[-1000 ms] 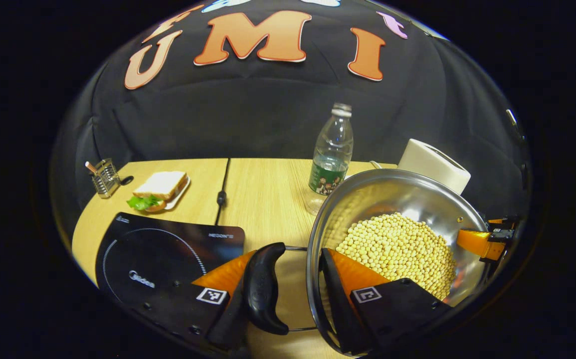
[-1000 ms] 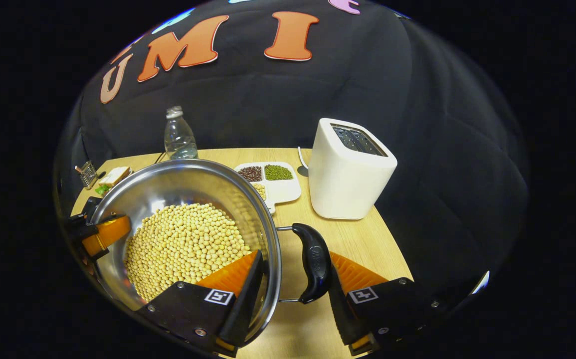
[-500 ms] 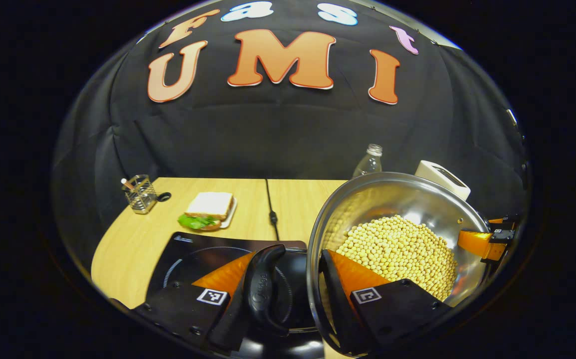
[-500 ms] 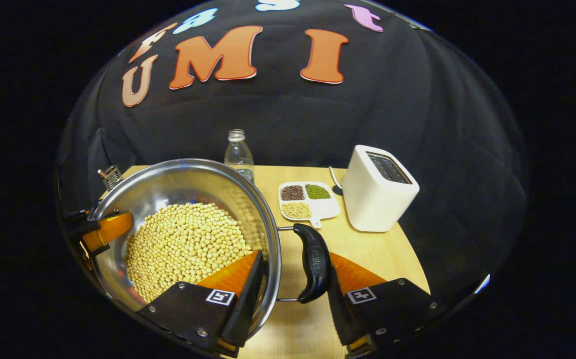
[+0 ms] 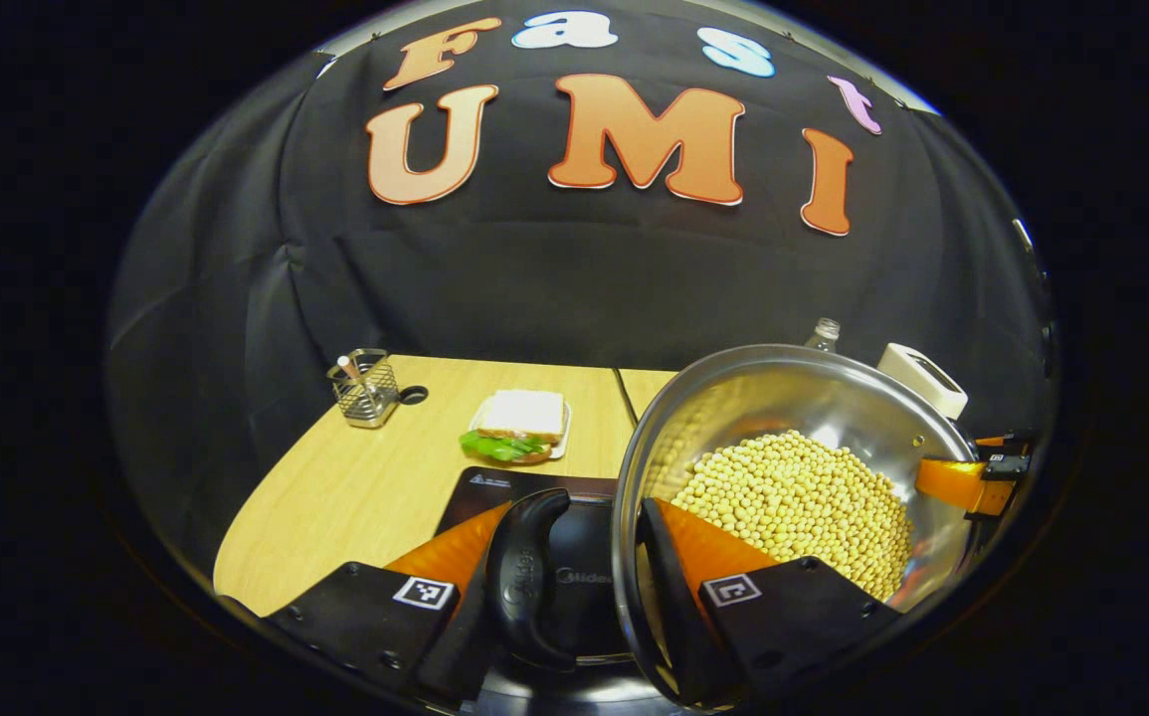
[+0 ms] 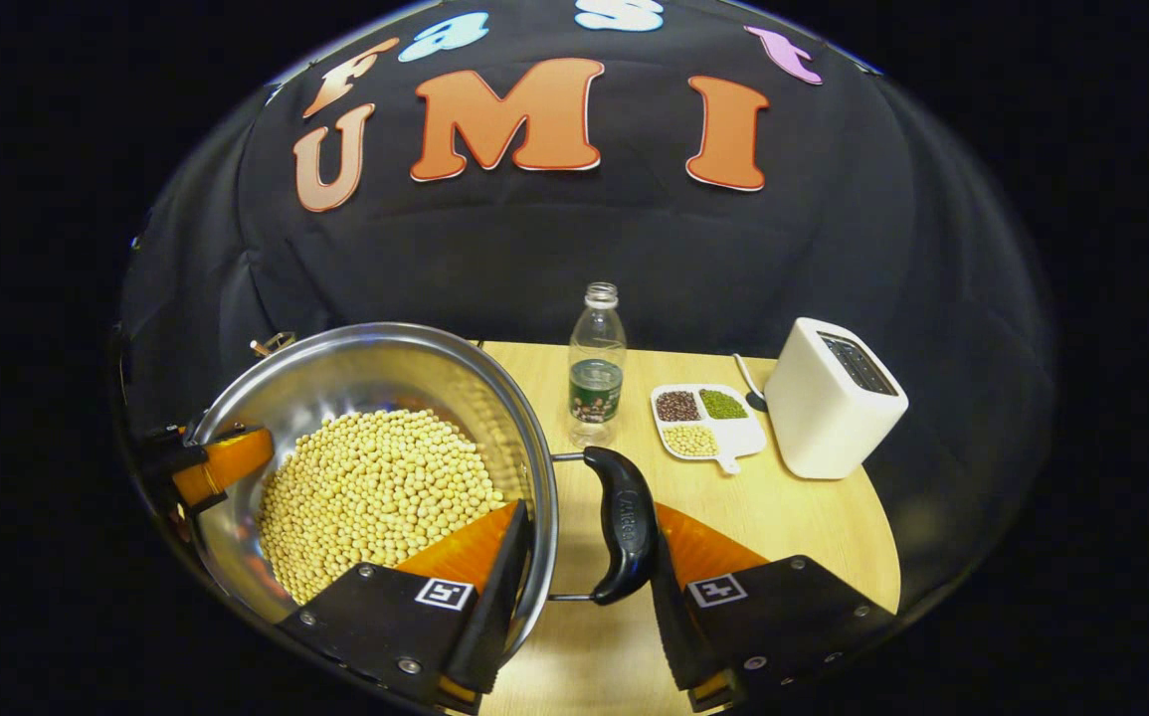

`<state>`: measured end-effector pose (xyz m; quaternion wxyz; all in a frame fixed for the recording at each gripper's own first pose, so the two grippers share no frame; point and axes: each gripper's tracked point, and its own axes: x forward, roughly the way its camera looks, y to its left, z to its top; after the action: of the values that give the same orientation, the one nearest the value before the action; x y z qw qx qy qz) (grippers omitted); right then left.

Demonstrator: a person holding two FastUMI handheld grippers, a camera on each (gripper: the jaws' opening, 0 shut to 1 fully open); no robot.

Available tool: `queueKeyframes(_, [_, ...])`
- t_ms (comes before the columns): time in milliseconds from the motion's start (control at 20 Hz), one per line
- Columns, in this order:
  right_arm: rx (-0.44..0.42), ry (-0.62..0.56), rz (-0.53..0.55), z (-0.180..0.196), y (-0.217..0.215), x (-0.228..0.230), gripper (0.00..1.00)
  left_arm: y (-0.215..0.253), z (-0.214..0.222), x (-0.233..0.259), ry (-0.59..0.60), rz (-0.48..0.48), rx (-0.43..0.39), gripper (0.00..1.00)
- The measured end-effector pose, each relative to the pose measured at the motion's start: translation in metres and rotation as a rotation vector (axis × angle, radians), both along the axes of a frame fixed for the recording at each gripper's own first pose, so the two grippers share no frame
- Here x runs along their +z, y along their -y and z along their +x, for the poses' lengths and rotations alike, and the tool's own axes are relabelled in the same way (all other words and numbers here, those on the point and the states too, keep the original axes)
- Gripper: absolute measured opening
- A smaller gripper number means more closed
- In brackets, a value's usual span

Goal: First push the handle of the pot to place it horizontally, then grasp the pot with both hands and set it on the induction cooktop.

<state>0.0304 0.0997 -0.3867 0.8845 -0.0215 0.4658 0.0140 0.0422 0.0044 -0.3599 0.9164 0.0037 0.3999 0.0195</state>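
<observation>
Now, pot: round shiny stainless-steel pot (image 5: 813,398) held up between both grippers, over the near edge of the cooktop in the left gripper view.
Pot contents: heap of pale yellow soybeans (image 5: 798,502), covering the bottom, below the rim.
Left gripper (image 5: 574,577): closed on the pot's side; one finger inside the wall, the other outside against the black plastic loop handle (image 5: 524,577), wall and handle pinched between.
Right gripper (image 6: 584,557): same grip on the opposite side; one finger inside the pot wall, the other behind the second black handle (image 6: 624,522).
Cooktop: flat black glass induction cooktop (image 5: 504,492) on the light wooden table (image 5: 355,497), partly under the pot and left gripper.
Divided dish: small white three-compartment tray (image 6: 708,423) with dark red beans, green beans, yellow beans, one kind per section.
Bottle: clear plastic bottle with green label (image 6: 596,363), upright, cap off, nearly empty.
Wire cup: small metal mesh holder (image 5: 365,388) with a stick in it.
Plate: white plate with a sandwich (image 5: 519,423) behind the cooktop.
Toaster: white toaster (image 6: 833,398) beside the tray.
</observation>
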Motion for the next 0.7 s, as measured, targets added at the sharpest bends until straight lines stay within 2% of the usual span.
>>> queueKeyframes(100, [0.017, -0.009, 0.003, 0.0, -0.015, -0.002, 0.64, -0.013, -0.004, 0.002, -0.003, 0.016, 0.011, 0.76])
queueKeyframes(150, [0.023, -0.013, 0.008, 0.0, -0.021, -0.003, 0.59, -0.021, -0.006, 0.003, -0.006, 0.022, 0.013, 0.76])
queueKeyframes(200, [0.028, -0.014, 0.012, 0.0, -0.029, -0.004, 0.64, -0.028, -0.009, 0.005, -0.007, 0.022, 0.021, 0.76])
queueKeyframes(300, [0.043, -0.013, 0.015, 0.0, -0.043, -0.007, 0.64, -0.043, -0.011, 0.006, -0.011, 0.024, 0.033, 0.73])
queueKeyframes(350, [0.049, -0.013, 0.015, 0.0, -0.049, -0.007, 0.64, -0.052, -0.012, 0.006, -0.014, 0.026, 0.037, 0.76])
queueKeyframes(700, [0.07, -0.015, 0.018, 0.005, -0.085, -0.01, 0.64, -0.085, -0.014, 0.002, -0.029, 0.033, 0.048, 0.76])
